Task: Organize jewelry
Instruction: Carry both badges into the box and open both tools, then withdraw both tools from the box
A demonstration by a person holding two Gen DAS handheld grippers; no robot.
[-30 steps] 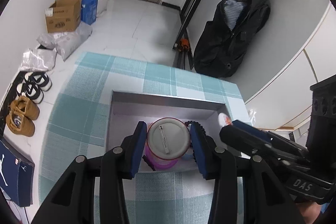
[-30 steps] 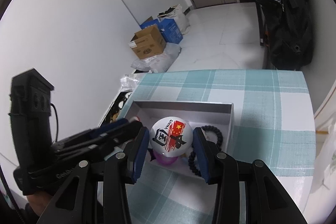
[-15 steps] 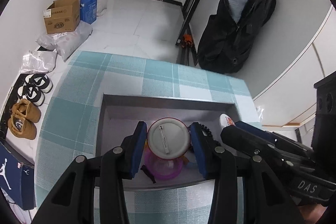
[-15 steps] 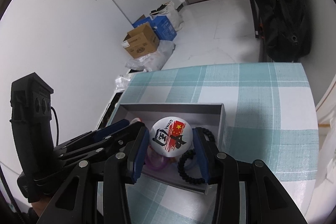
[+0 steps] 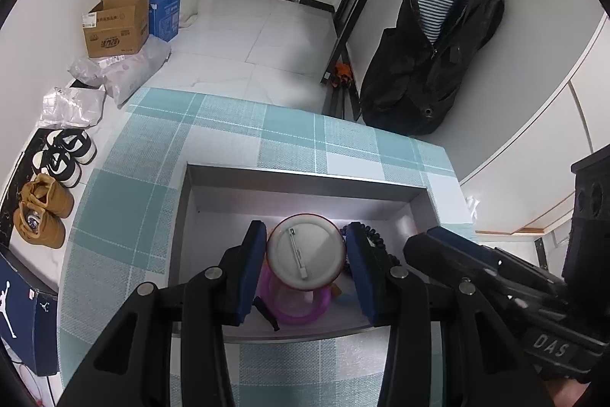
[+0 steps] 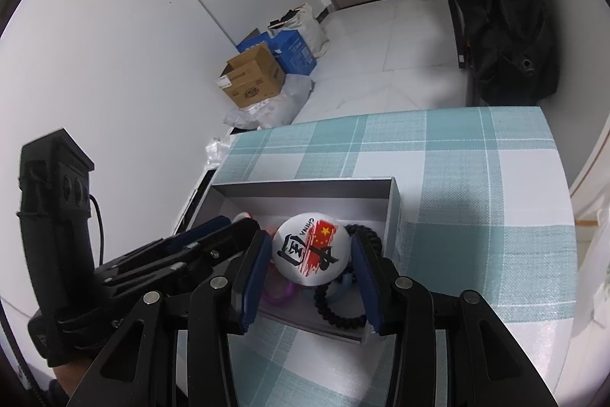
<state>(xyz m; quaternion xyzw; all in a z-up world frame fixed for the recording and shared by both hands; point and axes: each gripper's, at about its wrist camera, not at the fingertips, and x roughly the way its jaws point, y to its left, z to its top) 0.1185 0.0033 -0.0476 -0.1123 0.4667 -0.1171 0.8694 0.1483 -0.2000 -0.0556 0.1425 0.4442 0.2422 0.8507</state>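
White-tiled room; desk [image 5: 126, 216] covered in a teal-and-white plaid cloth, carrying one shallow grey box [image 5: 305, 174], open at the top.

Left tongs [image 5: 306, 256]: blue pads clamped on a round pin badge [image 5: 306, 251], its white back and metal pin showing, held above the box interior.

Right tongs [image 6: 310, 252]: blue pads clamped on a second round badge [image 6: 310, 246], its face printed with a red flag and black characters, likewise over the box.

Box contents, seen beneath the badges: pink translucent ring [image 5: 297, 308], black beaded bracelet [image 6: 339, 311] at the right side, a pale blue band [image 6: 345, 283] touching it, partly hidden.

Floor, left wall: cardboard carton [image 5: 116, 25], blue cartons [image 5: 164, 10], plastic-wrapped parcels [image 5: 122, 67], two pairs of shoes [image 5: 53, 185].

Right wall: black bag [image 5: 431, 63], striped lining visible.
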